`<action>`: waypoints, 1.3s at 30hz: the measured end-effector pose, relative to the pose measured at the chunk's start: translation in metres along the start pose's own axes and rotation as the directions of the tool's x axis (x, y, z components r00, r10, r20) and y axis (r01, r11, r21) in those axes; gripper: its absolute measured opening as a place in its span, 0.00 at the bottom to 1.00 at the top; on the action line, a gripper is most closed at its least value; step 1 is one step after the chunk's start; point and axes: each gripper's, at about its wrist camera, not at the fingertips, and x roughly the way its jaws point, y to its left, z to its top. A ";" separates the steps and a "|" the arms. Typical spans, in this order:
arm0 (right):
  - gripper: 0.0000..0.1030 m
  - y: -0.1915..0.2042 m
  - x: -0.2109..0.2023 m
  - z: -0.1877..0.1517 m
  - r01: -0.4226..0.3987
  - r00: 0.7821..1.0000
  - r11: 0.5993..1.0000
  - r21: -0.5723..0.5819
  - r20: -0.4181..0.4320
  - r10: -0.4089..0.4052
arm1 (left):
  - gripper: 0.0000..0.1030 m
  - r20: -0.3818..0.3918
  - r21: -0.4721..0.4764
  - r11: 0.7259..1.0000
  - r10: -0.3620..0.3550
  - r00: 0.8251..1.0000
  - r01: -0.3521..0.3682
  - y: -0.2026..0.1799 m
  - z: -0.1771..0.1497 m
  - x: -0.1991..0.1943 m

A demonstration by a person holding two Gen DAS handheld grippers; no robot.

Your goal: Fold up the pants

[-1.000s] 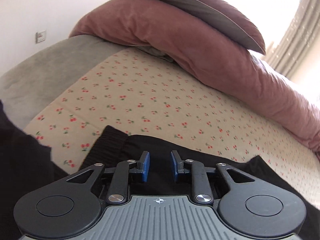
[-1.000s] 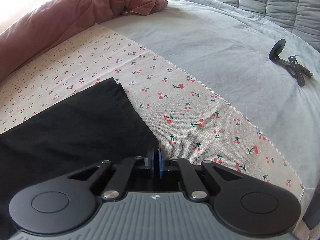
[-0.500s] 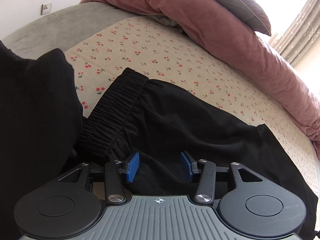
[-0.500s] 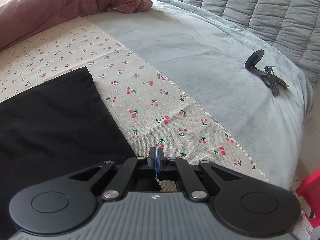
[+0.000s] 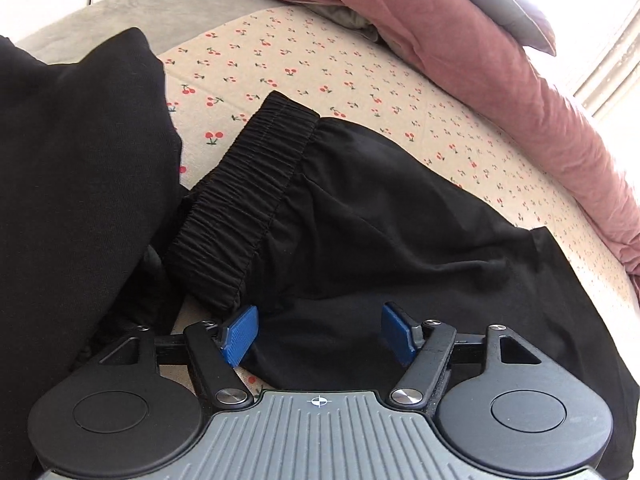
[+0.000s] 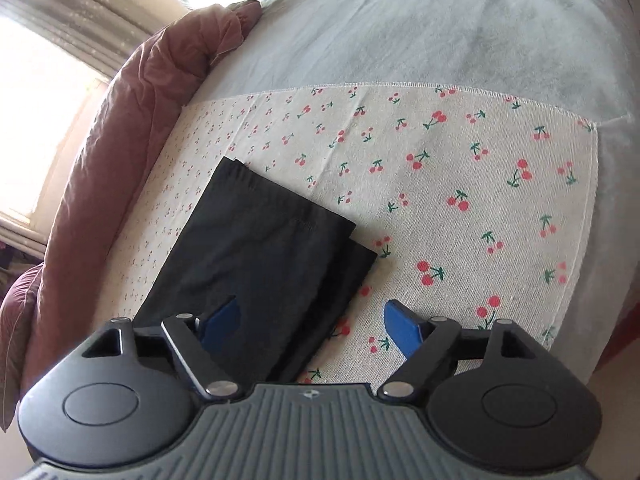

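Note:
Black pants [image 5: 380,216] lie on a cherry-print cloth [image 5: 320,64] on a bed, the elastic waistband [image 5: 248,196] towards the left. My left gripper [image 5: 320,334] is open and empty, low over the pants' near edge by the waistband. In the right wrist view the leg ends [image 6: 272,248] lie flat, two layers stacked with the hems slightly offset. My right gripper [image 6: 312,320] is open and empty, just above the near side of the leg ends; its left pad [image 6: 222,318] is over the fabric.
A pink duvet [image 5: 480,48] with a grey pillow [image 5: 500,4] runs along the far side. A person's black sleeve [image 5: 72,168] fills the left of the left wrist view. The light blue bedspread [image 6: 440,32] lies beyond the cloth [image 6: 460,168].
My right gripper opened, let go of the leg ends and swung round above them. My left gripper opened wider and pulled back, bringing the waistband and more of the pants into view.

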 end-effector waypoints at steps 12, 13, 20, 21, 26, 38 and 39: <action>0.00 0.027 0.038 0.008 0.110 0.994 0.992 -0.056 0.020 -0.109 | 0.74 0.025 -0.013 1.000 -0.021 0.999 0.021 0.007 -0.008 -0.022; 0.00 0.025 0.038 0.011 0.100 0.995 0.994 -0.046 0.030 -0.099 | 0.74 0.028 -0.013 1.000 -0.024 0.999 0.024 0.007 -0.008 -0.022; 0.00 0.028 0.022 0.027 0.100 0.982 0.989 -0.107 0.169 -0.081 | 0.75 -0.013 0.026 0.999 -0.046 0.999 0.046 -0.008 -0.006 -0.001; 0.00 0.027 0.022 0.031 0.104 0.981 0.989 -0.107 0.176 -0.085 | 0.75 -0.015 0.027 0.998 -0.064 0.998 0.064 -0.010 -0.006 -0.001; 0.00 0.018 0.021 0.051 0.132 0.966 0.988 -0.076 0.235 -0.111 | 0.75 -0.051 -0.002 0.983 -0.185 0.981 0.185 -0.014 -0.010 -0.001; 0.11 0.004 0.034 0.065 0.285 0.930 0.953 -0.102 0.272 -0.249 | 0.82 0.097 0.180 0.978 -0.126 0.987 0.107 -0.047 0.013 -0.044; 0.20 0.008 0.032 0.064 0.289 0.928 0.952 -0.101 0.276 -0.252 | 0.82 0.106 0.185 0.978 -0.113 0.988 0.092 -0.051 0.023 -0.037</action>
